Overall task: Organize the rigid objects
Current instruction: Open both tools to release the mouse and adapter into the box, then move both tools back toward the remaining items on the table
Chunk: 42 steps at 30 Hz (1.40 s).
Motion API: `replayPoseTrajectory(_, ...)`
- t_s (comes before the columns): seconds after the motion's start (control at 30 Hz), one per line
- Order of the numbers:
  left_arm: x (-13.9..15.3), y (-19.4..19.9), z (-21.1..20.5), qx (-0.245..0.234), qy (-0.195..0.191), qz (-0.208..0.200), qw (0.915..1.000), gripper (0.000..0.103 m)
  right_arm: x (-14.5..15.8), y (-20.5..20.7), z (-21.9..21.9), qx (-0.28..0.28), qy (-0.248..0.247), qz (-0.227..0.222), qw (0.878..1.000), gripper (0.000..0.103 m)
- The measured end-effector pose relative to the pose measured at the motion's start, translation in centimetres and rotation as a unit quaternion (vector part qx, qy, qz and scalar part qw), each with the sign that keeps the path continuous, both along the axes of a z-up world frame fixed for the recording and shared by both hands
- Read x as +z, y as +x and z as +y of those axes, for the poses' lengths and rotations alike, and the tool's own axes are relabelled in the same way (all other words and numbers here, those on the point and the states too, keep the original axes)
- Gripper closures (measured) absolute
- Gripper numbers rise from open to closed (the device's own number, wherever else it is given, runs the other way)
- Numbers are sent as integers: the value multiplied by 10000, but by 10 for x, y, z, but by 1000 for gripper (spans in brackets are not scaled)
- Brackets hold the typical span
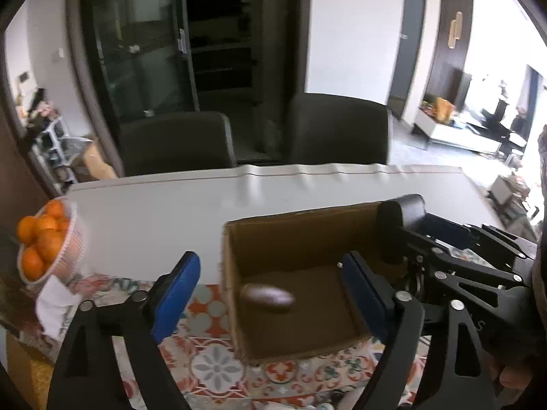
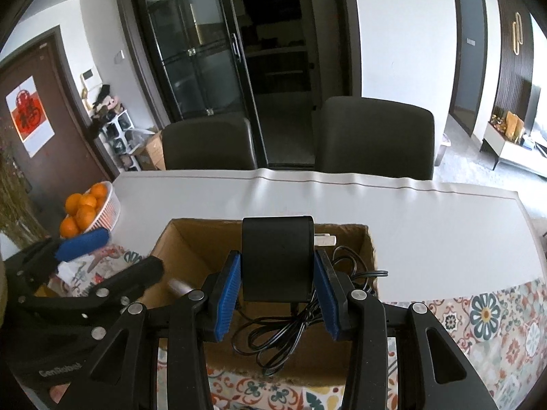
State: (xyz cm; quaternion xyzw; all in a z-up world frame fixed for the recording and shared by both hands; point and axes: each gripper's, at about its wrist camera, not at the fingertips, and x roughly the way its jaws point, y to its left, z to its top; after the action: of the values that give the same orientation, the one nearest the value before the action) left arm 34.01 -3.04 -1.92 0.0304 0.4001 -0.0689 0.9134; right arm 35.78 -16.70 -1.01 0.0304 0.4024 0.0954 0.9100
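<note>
Hovering over the cardboard box (image 2: pixel 191 239), your right claw (image 2: pixel 277 295) pinches the black power adapter (image 2: pixel 277 256) between its blue pads, its cord (image 2: pixel 294 324) dangling into the box. Your left claw (image 1: pixel 270 294) is spread wide at the box's near-left corner, holding nothing; a dark oval object (image 1: pixel 268 298) lies inside. "GenRobot" reads on the left claw's body.

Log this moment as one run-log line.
right gripper: shut on black power adapter, above cardboard box | left gripper: open, empty | dark oval object: in box
</note>
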Motion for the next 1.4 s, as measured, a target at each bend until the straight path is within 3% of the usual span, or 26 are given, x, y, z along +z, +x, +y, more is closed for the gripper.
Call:
replayPoseTrajectory(0.23,-3,-2,18,403,352,-76,9985,11,-14,9,12,160,-129,161,9997,60)
replayPoseTrajectory(0.33,-3,-4,23,503,355,-74,9981,8,-13,7,15,144,-185,120,9997,45)
replayPoseTrajectory(0.5,0,-15,24,619,475,-229,9967,6,-4,-3,14,-11,-432,-23,9991,42)
replayPoseTrajectory(0.97,27,-65,15,667,580,-823,9927,0,23,-67,-2,-442,-449,-340,9974,38)
replayPoseTrajectory(1.13,31,-85,11,604,604,-977,9915,0,36,-100,-7,-620,-605,-614,9943,31)
replayPoseTrajectory(1.4,32,-117,3,527,718,-1140,9895,0,43,-142,-14,-799,-735,-826,9907,30)
